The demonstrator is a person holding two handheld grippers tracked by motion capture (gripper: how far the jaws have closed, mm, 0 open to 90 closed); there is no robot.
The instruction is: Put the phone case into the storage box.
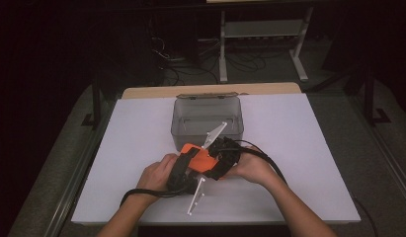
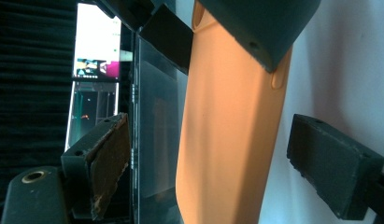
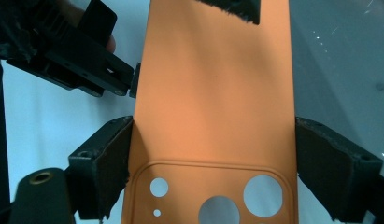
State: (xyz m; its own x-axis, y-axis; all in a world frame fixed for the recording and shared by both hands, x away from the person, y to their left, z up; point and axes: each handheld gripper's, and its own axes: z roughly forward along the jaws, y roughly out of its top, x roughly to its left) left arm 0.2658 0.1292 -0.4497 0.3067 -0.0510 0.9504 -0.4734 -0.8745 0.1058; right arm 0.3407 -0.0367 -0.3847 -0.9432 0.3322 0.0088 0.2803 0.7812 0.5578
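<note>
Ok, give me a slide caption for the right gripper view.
Right tool clamps an orange phone case by its edges, camera cutouts nearest the lens.

Surface: white sheet laid over a light wooden top, whose far edge shows as a tan strip. Floor: grey carpet on both sides, dim. Metal rails run along the surface's left and right flanks. Behind: a white shelf frame on splayed feet, with loose dark cables on the floor beside it. Room beyond is dark; light falls mainly on the surface. In the left gripper view, a lit screen stands against a black ribbed wall.
</note>
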